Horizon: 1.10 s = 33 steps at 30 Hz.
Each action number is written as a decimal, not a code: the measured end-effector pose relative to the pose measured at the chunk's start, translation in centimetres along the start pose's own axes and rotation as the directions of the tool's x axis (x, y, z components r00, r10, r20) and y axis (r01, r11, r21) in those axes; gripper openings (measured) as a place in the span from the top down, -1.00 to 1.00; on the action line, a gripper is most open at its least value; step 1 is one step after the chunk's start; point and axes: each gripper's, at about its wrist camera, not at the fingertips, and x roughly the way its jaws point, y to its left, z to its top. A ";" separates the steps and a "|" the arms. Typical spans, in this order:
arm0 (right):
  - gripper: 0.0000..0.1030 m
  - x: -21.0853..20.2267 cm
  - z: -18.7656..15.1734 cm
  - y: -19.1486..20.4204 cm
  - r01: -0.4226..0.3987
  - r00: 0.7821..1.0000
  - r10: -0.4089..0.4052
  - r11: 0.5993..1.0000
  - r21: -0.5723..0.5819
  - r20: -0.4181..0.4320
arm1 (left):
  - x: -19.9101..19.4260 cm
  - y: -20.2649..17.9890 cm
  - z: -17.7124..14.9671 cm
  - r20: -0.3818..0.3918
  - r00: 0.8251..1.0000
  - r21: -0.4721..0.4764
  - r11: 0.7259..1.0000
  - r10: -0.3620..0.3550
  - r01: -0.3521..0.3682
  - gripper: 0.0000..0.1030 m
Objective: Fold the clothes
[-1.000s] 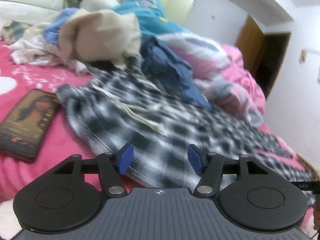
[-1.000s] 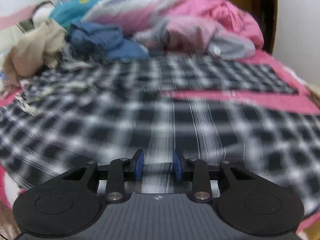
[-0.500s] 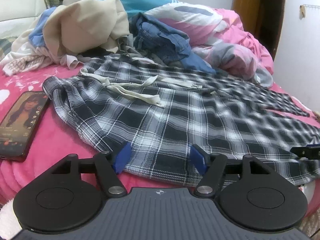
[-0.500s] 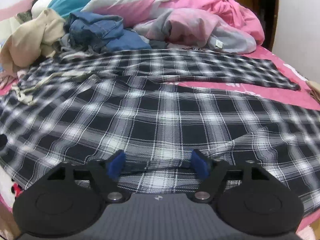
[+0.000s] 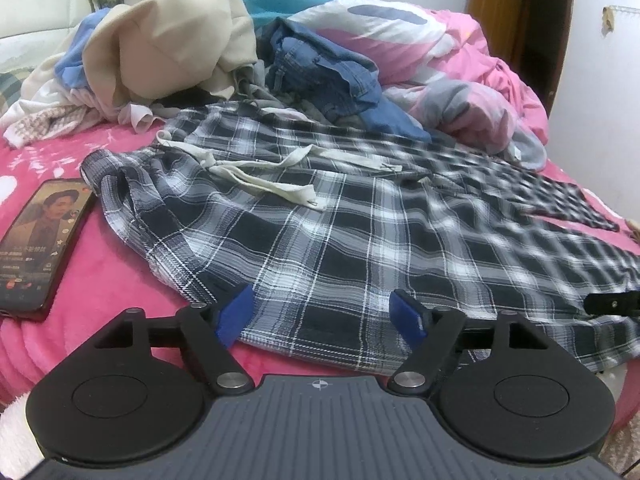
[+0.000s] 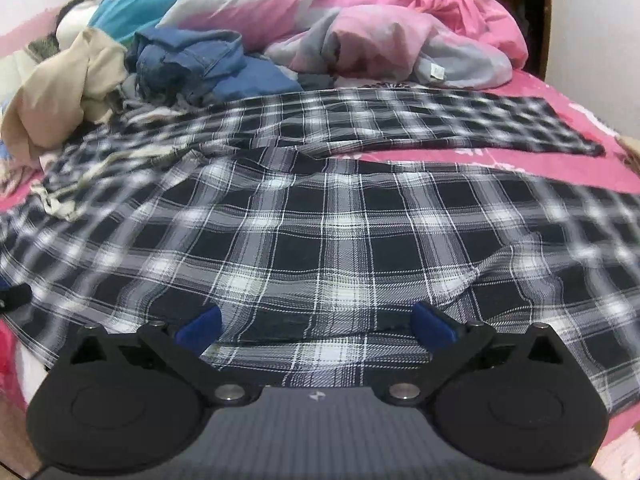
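Black-and-white plaid trousers point(image 5: 352, 232) lie spread flat on the pink bed point(image 5: 100, 280), their pale drawstring point(image 5: 260, 176) loose at the waistband. My left gripper point(image 5: 322, 314) hovers at the near hem; its jaws are opening, and cloth lies under the gap without being pinched. The same plaid trousers point(image 6: 320, 232) fill the right wrist view. There my right gripper point(image 6: 316, 326) stands over the near edge, jaws opening wide, with fabric below them but free of the blue pads point(image 6: 200, 326). A tip of the right gripper point(image 5: 612, 302) shows at the left view's right edge.
A phone point(image 5: 40, 244) with a lit screen lies on the bed left of the trousers. Behind them is a heap: a beige garment point(image 5: 168, 48), blue jeans point(image 5: 328, 76), a teal item and a pink-grey quilt point(image 5: 460, 92). A wooden door point(image 5: 536, 24) stands at back right.
Both grippers have spread their jaws, the right one from nearly shut to wide. The left view has swung and steadied, so the trousers now lie still and sharp.
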 end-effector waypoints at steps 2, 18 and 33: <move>-1.00 -0.1 0.0 -0.5 -0.022 1.000 0.022 1.000 0.023 0.005 | 0.0 -0.1 0.1 -0.009 1.000 -0.002 1.000 -0.001 0.001 -0.59; -1.00 -0.8 -0.3 -2.5 -0.108 0.993 0.101 0.984 0.140 0.058 | 0.4 -1.2 0.4 -0.054 0.998 0.011 1.000 0.017 -0.017 -0.95; -1.00 -1.0 -0.6 -3.0 -0.134 0.989 0.121 0.978 0.159 0.088 | 0.4 -1.3 1.3 -0.091 0.995 -0.051 0.998 0.032 -0.037 -1.00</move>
